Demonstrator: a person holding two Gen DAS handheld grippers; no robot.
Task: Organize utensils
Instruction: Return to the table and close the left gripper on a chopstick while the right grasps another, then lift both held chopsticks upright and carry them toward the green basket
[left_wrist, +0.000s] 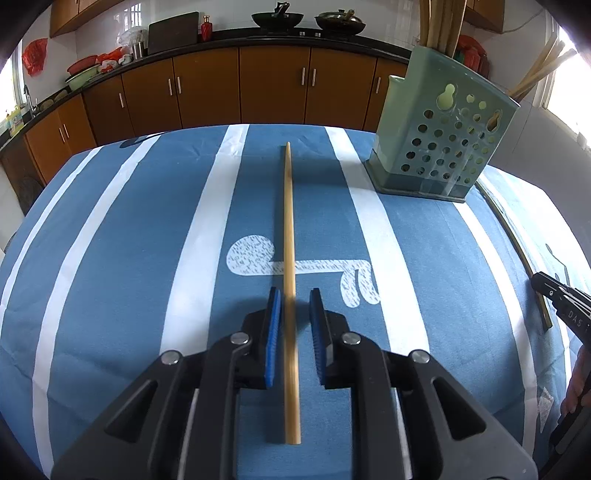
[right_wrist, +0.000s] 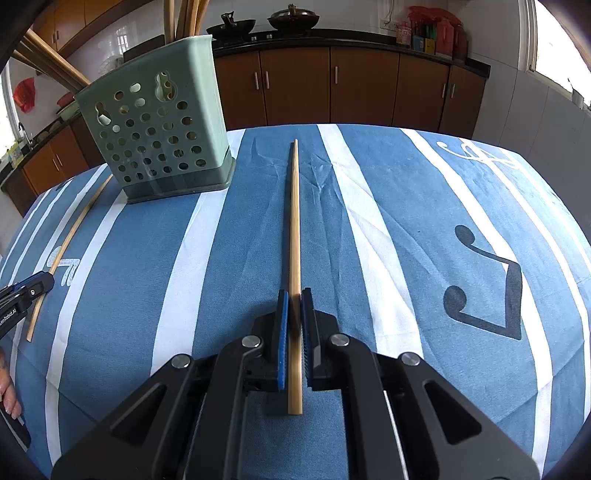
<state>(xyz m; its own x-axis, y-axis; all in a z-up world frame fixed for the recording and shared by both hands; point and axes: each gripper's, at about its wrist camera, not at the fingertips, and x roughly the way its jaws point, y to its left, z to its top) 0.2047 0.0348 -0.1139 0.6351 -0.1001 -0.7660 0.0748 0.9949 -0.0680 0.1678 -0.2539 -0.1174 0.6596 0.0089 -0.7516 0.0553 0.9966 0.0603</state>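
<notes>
Item: bamboo chopstick (left_wrist: 290, 258), lying between the spread blue pads of the left gripper (left_wrist: 295, 295); there is a gap on each side and neither pad presses on it. Its near end looks blurred. Item: second chopstick (right_wrist: 294, 240), pinched between the nearly closed pads of the right gripper (right_wrist: 294, 293), its far tip pointing toward the far table edge. Item: pale green perforated utensil holder (left_wrist: 439, 136), standing upright on the blue-and-white striped tablecloth (left_wrist: 129, 240), far right in the left wrist view and far left (right_wrist: 162, 133) in the right wrist view; several long bamboo sticks rise from its top. Lettering: the right gripper's body at the right edge of the left wrist view bears "DAS"; the left gripper's body at the left edge of the right wrist view carries small white text, only partly legible. Left view only: a white key-like print under the chopstick, a red bottle (left_wrist: 206, 27) on the far counter. Right view only: a dark printed figure (right_wrist: 487, 280) on the cloth at right, and coloured boxes (right_wrist: 428, 37) on the far counter. Both views: two woks on the stove.
</notes>
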